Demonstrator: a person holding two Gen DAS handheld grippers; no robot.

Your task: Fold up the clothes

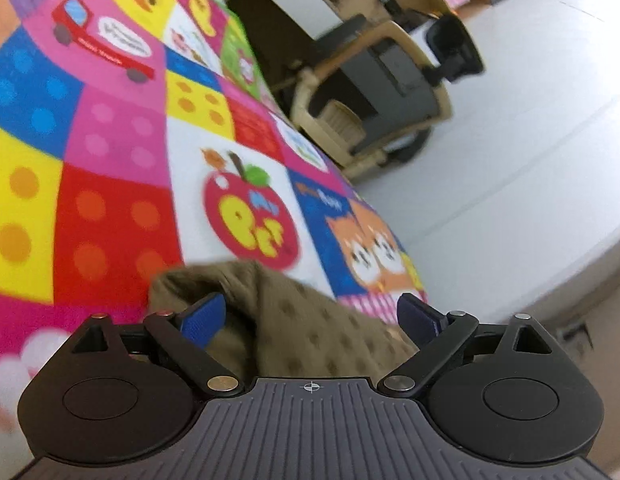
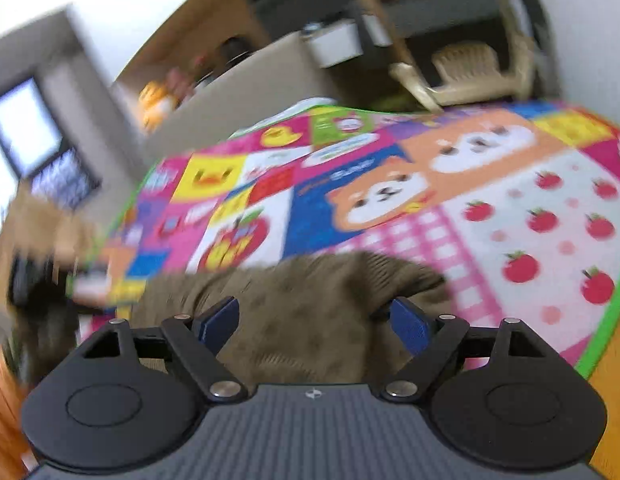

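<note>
Both views blurred: L gripper and R gripper jaws spread wide over olive garment, its edges hidden.

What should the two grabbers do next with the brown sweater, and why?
Probably squeeze shut. Both the left gripper and the right gripper are open, with the brown sweater bunched between their blue fingers on the colourful mat. Neither one holds the cloth yet, so gripping comes before any lifting or folding.
</note>
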